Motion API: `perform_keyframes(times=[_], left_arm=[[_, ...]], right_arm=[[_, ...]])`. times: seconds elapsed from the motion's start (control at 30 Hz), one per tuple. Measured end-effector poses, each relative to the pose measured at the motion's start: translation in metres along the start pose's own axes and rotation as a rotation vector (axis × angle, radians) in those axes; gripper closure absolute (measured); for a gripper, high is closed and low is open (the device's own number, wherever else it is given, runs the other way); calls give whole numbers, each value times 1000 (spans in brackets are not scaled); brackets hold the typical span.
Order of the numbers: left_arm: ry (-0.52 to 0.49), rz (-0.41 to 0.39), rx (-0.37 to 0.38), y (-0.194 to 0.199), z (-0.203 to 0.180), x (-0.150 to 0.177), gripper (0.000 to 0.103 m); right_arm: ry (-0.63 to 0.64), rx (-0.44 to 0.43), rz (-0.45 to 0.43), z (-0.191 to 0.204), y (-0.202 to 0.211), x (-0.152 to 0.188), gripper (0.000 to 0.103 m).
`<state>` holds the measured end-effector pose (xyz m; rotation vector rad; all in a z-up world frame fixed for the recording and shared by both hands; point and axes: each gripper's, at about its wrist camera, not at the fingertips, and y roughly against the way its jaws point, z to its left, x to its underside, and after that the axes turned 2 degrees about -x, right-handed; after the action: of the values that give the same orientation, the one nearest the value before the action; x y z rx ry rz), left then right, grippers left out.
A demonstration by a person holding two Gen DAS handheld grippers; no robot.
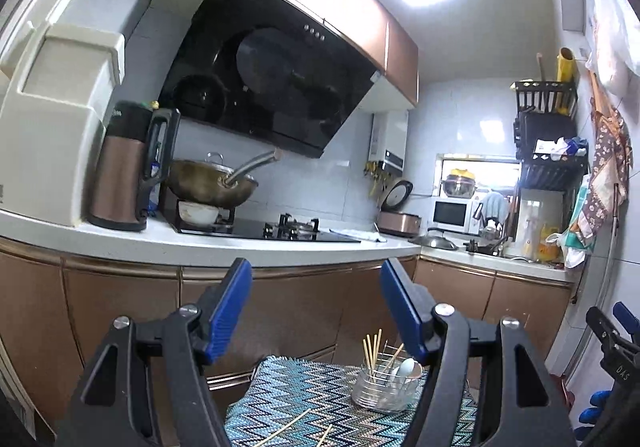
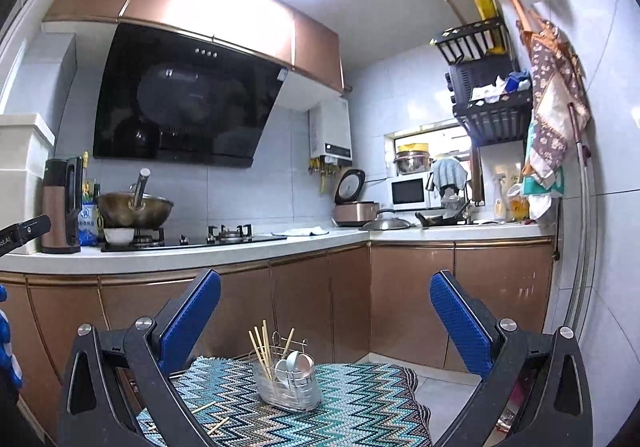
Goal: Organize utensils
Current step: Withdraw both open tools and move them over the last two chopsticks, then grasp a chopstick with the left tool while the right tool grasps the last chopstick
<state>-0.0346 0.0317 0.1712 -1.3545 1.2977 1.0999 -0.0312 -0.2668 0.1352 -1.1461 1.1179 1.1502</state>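
A wire utensil holder [image 2: 289, 387] stands on a blue zigzag mat [image 2: 352, 407]. It holds upright wooden chopsticks [image 2: 262, 347] and white spoons [image 2: 292, 365]. Loose chopsticks [image 2: 204, 409] lie on the mat to its left. The holder [image 1: 384, 385] and loose chopsticks [image 1: 288, 427] also show in the left wrist view. My left gripper [image 1: 316, 279] is open and empty, raised above the mat. My right gripper [image 2: 325, 289] is open and empty, raised above the holder.
A white L-shaped counter [image 2: 200, 253] with copper cabinets runs behind. On it are a wok [image 2: 136, 209] on the stove, a kettle [image 2: 60, 207], a rice cooker [image 2: 354, 207] and a microwave [image 2: 408, 191]. A black rack [image 2: 488, 87] hangs at right.
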Motion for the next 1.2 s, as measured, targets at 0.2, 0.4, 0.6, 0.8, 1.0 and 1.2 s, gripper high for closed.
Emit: perform_keyframes(times=[0.2,0.4,0.6,0.8,1.0,1.2], left_arm=[[-15,0,6,18,2,1,32],[9,24,-1,25,20,3,32],[85,102,36,16,41,9,31],[102,205,55,-13,49,29,31],[84,342,66,-57,53,65,31],[37,525,127,-122,50,109,32]], right_arm=[[-19,-13,-10,6,16,3,0],[-44,-28,17,12,19,7,0],[-108,-108,110,16,7,19,0],[-93,-159,182,33,-10,33,0],[-88,-188,265,41,-36,52,0],[-85,-243,418,55,-79,84,10]])
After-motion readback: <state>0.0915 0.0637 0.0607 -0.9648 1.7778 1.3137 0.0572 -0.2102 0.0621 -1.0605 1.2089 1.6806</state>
